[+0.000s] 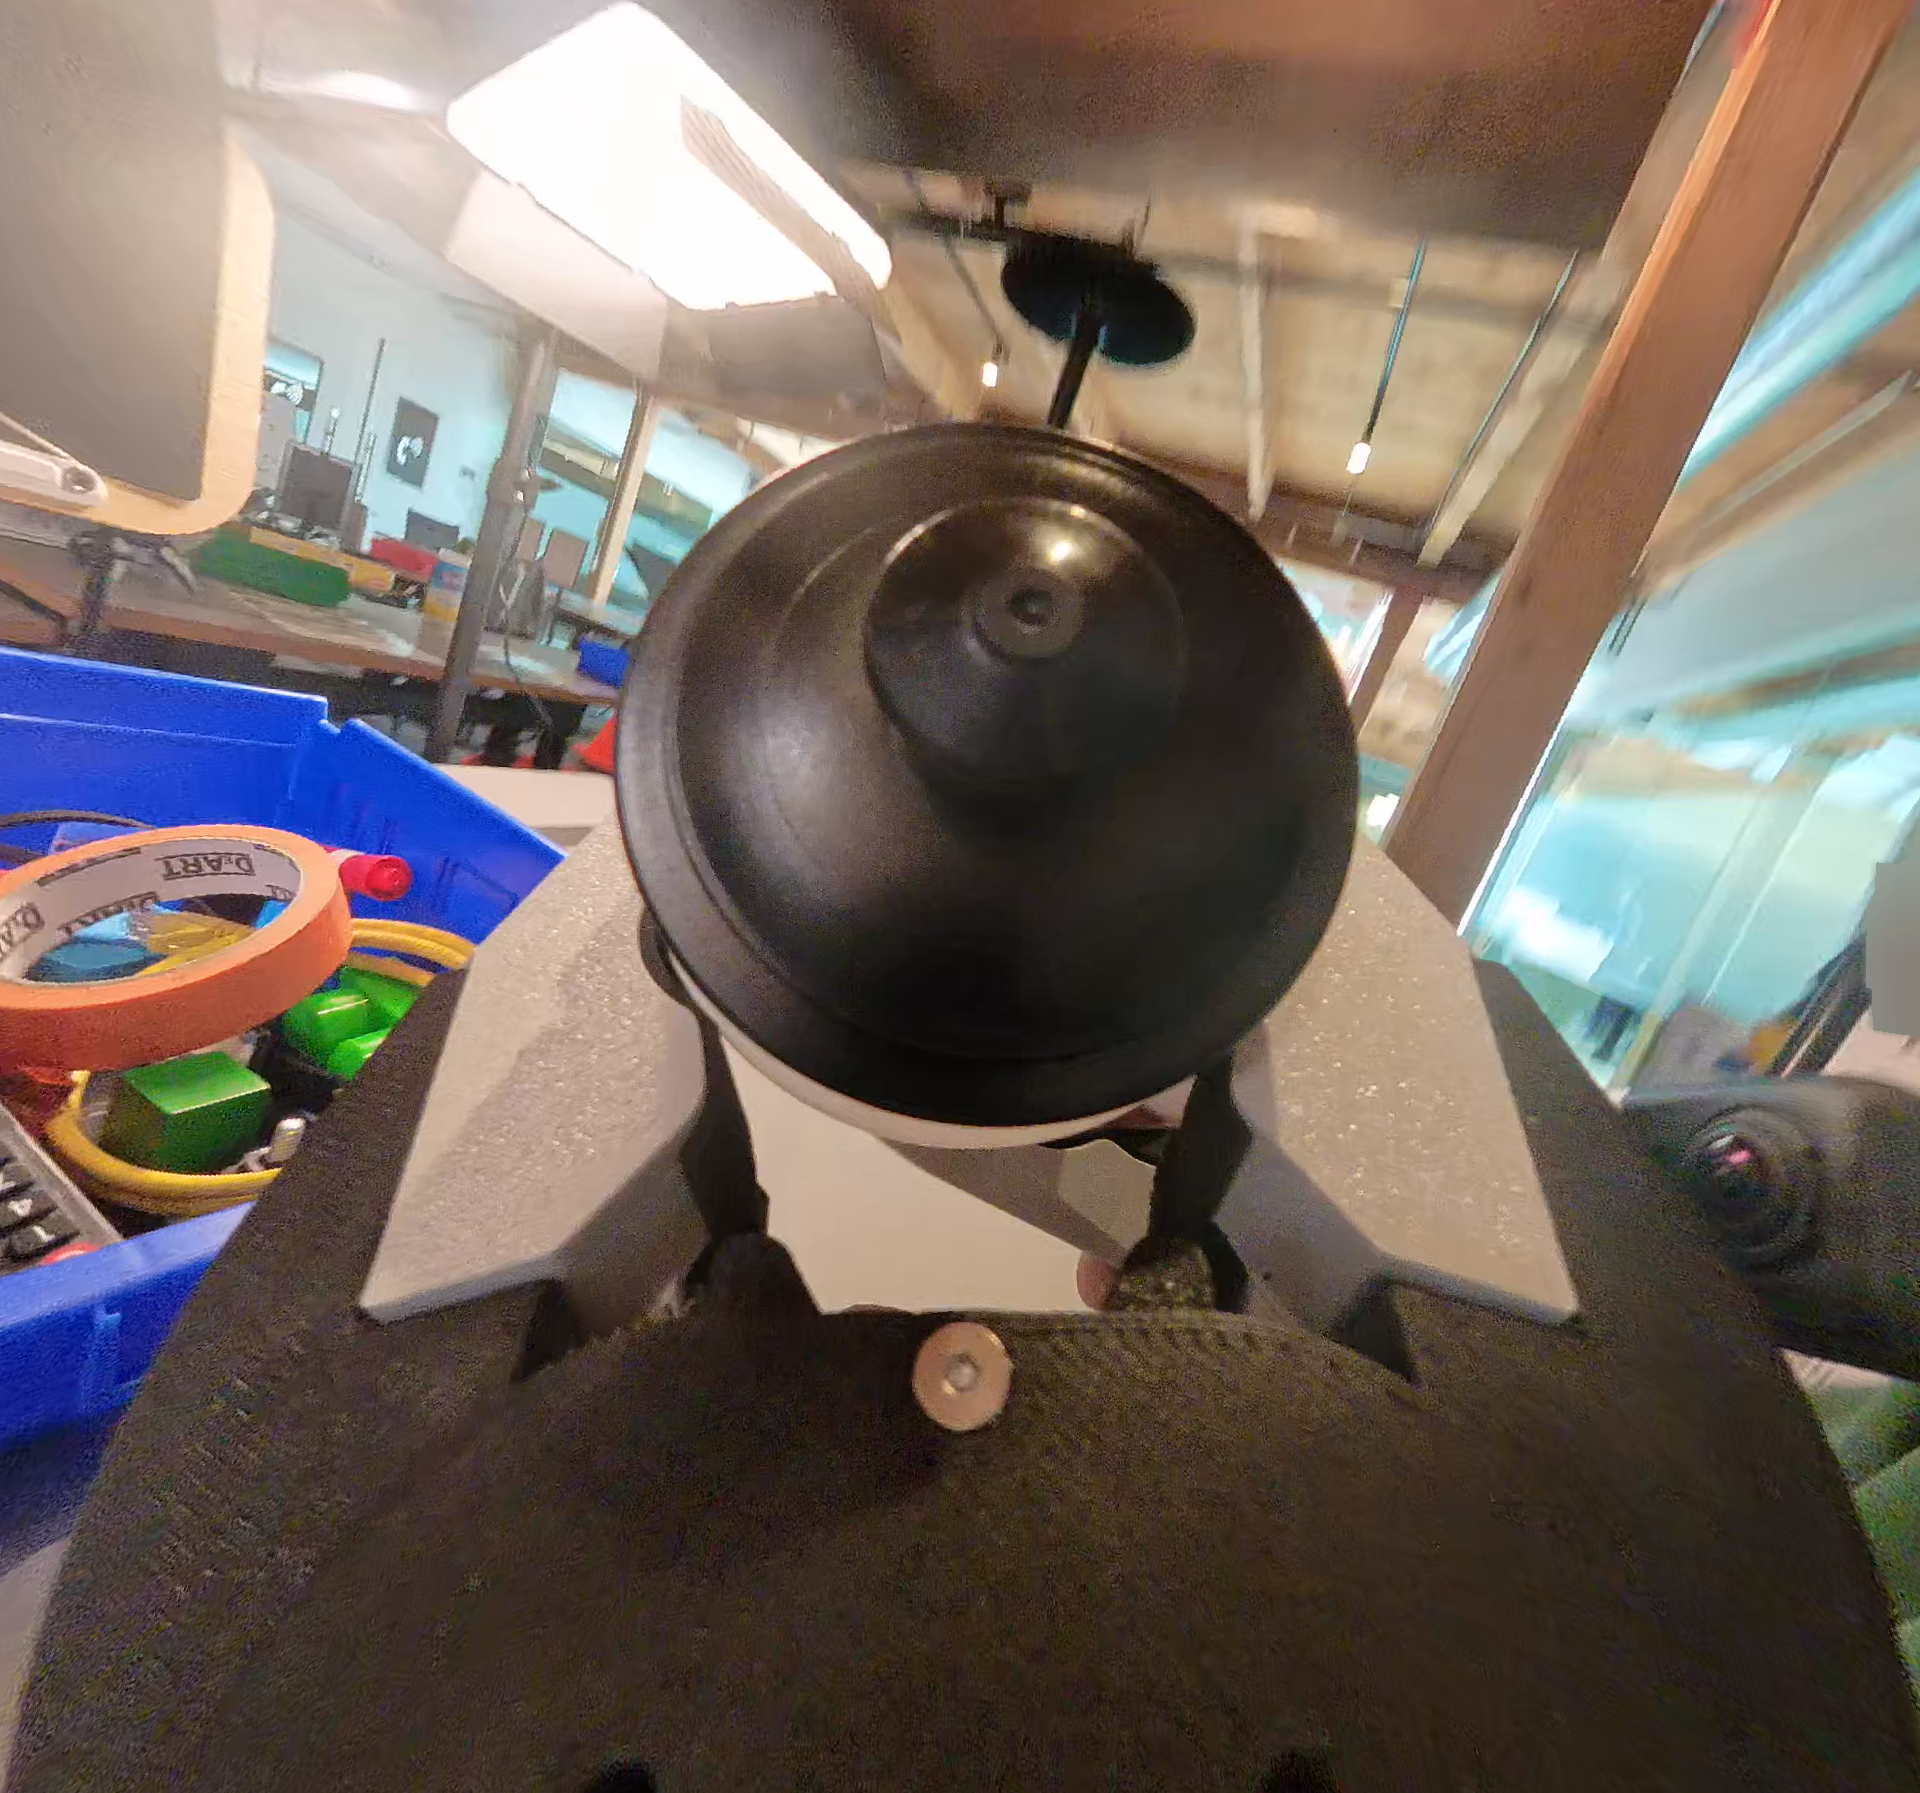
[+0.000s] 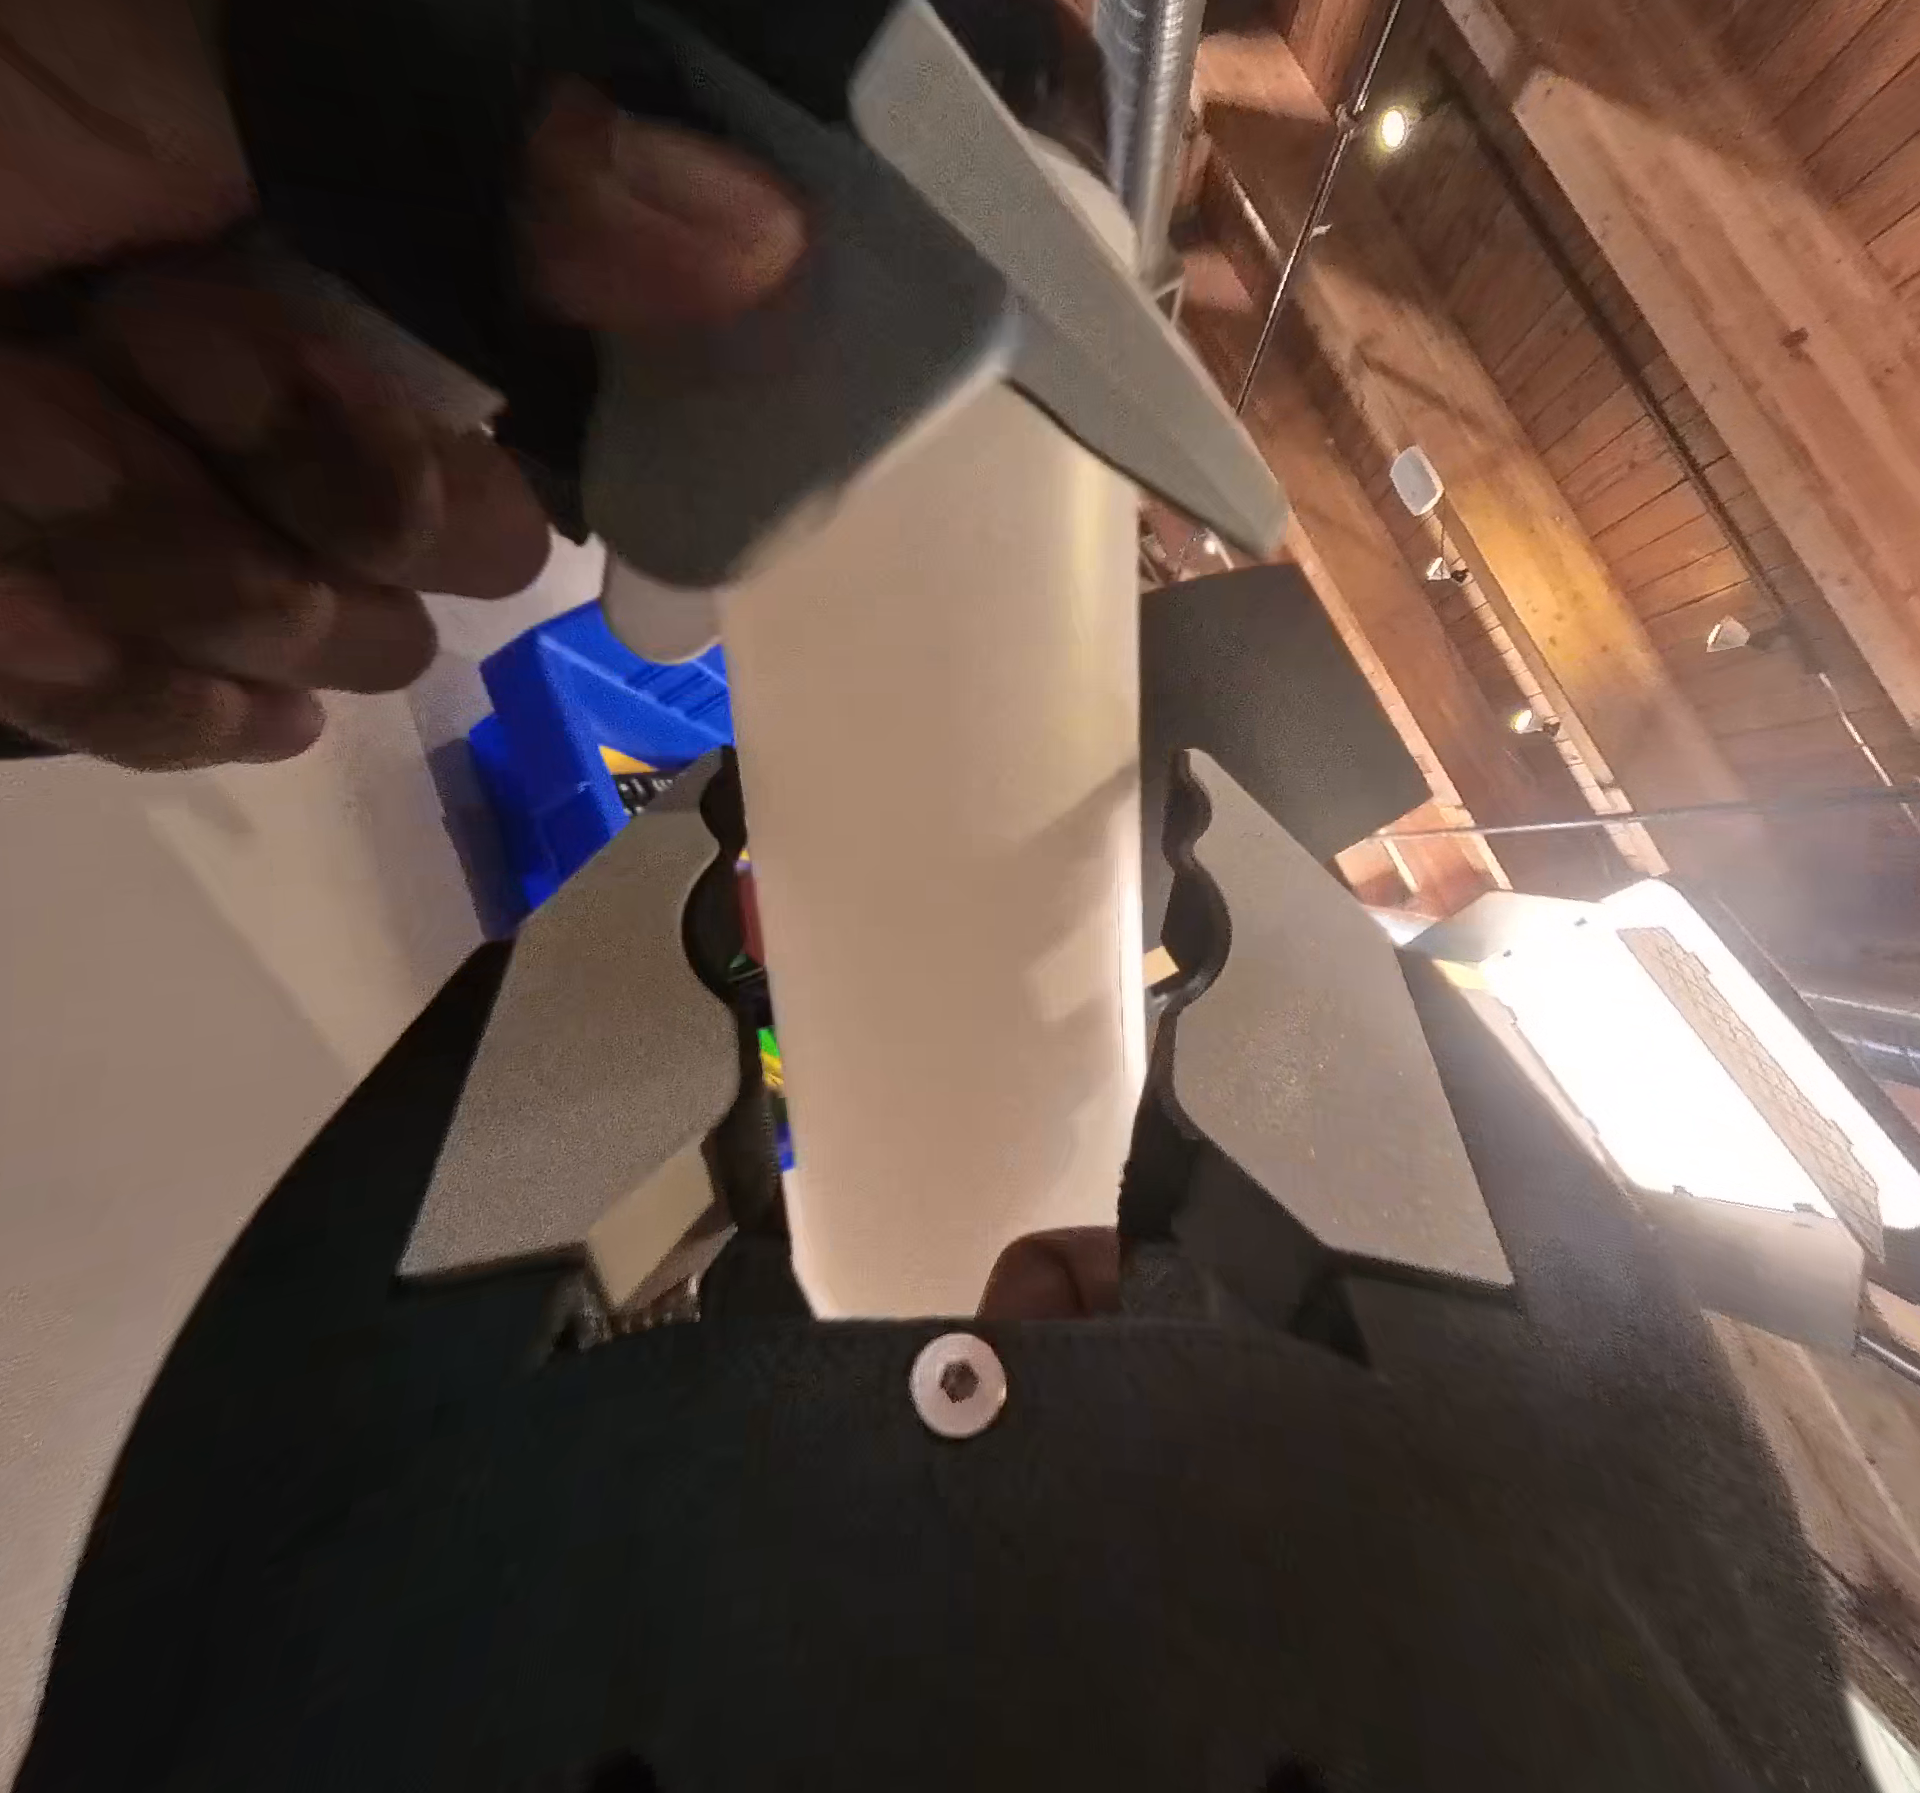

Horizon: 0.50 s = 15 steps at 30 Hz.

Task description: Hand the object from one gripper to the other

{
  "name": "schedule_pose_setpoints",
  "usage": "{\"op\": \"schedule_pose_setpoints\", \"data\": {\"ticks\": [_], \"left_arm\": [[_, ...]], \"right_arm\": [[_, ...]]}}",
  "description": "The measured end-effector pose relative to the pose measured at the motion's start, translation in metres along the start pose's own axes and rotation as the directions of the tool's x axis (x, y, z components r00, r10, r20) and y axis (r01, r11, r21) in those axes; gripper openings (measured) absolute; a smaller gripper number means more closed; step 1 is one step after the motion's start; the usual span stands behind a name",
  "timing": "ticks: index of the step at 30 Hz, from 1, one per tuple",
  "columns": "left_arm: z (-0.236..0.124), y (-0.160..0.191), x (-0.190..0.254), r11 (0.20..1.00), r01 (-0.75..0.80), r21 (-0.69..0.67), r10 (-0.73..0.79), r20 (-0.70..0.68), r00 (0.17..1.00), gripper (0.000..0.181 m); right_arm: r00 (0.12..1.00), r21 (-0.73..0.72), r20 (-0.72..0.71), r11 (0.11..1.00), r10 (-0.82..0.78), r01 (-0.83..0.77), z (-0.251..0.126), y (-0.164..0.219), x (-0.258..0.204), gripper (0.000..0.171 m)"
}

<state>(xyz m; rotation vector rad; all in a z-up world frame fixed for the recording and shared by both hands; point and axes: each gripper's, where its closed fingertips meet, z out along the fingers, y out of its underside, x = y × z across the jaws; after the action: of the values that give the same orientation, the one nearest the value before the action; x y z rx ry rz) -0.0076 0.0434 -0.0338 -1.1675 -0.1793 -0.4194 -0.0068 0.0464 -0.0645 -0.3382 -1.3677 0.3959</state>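
Left wrist view, left gripper (image 1: 966, 1068): clenched on the white bottle (image 1: 831, 1068); its black cap (image 1: 987, 756) faces the lens.
Left wrist view, surroundings: blue bin (image 1: 208, 777) at left, holding orange tape roll (image 1: 177, 954).
Right wrist view, right gripper (image 2: 945, 787): fingers flank the bottle (image 2: 935, 860); contact unclear, cannot tell whether it grips.
Right wrist view, left gripper (image 2: 883, 372): clamped across the bottle's far end.

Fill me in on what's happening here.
A person is passing a white bottle with a black cap from one pair of handheld tongs to the other. The left tongs are shut on it just below the cap. In the right wrist view, the right tongs flank the bottle's white body lower down, but firm contact isn't clear. A blue bin of odds and ends sits beside them.
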Motion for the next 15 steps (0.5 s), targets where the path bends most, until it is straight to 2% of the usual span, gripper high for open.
{"op": "schedule_pose_setpoints", "data": {"ticks": [2,4,6,10,12,15], "left_arm": [[-0.012,-0.020,-0.008,0.986,0.128,0.107,-0.125,-0.039,0.991,0.104],[-0.021,-0.029,-0.012,0.956,0.251,0.149,-0.237,-0.108,0.966,0.104],[-0.023,-0.030,-0.014,0.929,0.342,0.143,-0.319,-0.162,0.934,0.104],[-0.021,-0.025,-0.006,0.898,0.429,0.092,-0.396,-0.250,0.883,0.104],[-0.024,-0.030,-0.005,0.881,0.460,0.112,-0.415,-0.286,0.864,0.105],[-0.032,-0.043,-0.004,0.846,0.508,0.162,-0.430,-0.355,0.830,0.105]], "right_arm": [[0.997,0.043,0.007,0.996,0.083,-0.083,-0.005,0.000,0.009,0.084],[0.983,0.077,0.043,0.981,0.177,-0.180,-0.009,0.003,0.015,0.093],[0.968,0.126,0.076,0.960,0.240,-0.248,-0.014,0.002,0.020,0.099],[0.919,0.232,0.169,0.892,0.357,-0.389,-0.028,-0.006,0.028,0.110],[0.866,0.266,0.219,0.827,0.449,-0.496,-0.034,-0.007,0.036,0.111],[0.718,0.244,0.322,0.679,0.617,-0.693,-0.035,-0.002,0.044,0.114]]}}
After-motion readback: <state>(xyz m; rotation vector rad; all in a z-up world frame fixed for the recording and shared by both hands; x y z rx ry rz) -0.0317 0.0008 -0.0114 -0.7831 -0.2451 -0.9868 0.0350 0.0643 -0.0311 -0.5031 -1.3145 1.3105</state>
